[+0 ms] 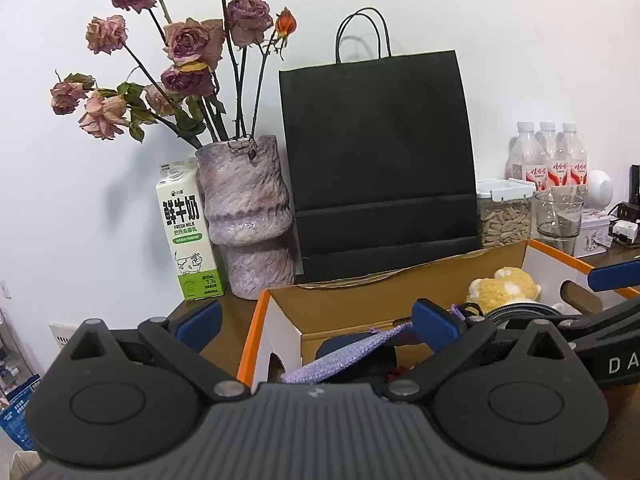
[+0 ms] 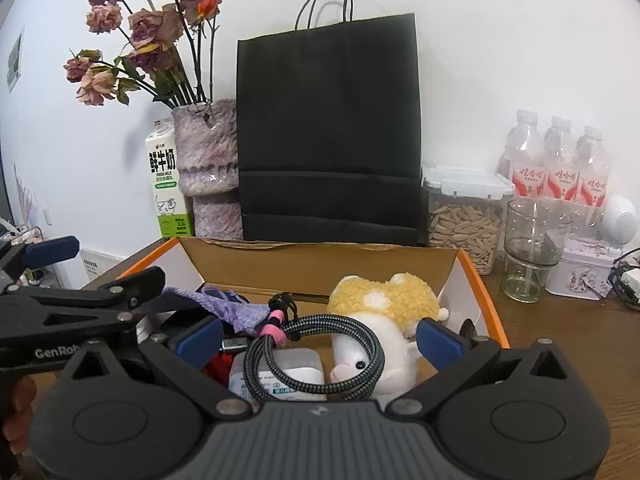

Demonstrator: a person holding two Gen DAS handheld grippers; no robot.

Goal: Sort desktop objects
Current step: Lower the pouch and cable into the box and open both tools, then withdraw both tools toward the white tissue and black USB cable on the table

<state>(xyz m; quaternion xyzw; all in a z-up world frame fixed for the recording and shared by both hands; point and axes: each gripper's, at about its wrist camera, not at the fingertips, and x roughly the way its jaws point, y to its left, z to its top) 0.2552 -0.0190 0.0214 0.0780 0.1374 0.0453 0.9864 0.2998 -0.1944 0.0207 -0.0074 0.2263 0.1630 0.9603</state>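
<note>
An open cardboard box with an orange rim (image 2: 476, 280) holds the sorted things. In it lie a yellow and white plush toy (image 2: 384, 312), a coiled braided cable (image 2: 320, 360) on a white charger pack (image 2: 288, 372), and a purple knitted cloth (image 2: 240, 308). My right gripper (image 2: 320, 340) hangs open over the cable and plush, its pads touching nothing. My left gripper (image 1: 318, 322) is open too and straddles the box's left wall (image 1: 250, 340). The purple cloth (image 1: 340, 356) lies loose below it, and the plush (image 1: 504, 288) shows at the box's right.
Behind the box stand a black paper bag (image 2: 328, 128), a mottled vase of dried roses (image 2: 208, 168) and a milk carton (image 2: 164, 184). To the right are a seed jar (image 2: 464, 224), a glass (image 2: 532, 248), a tin (image 2: 580, 272) and three water bottles (image 2: 560, 160).
</note>
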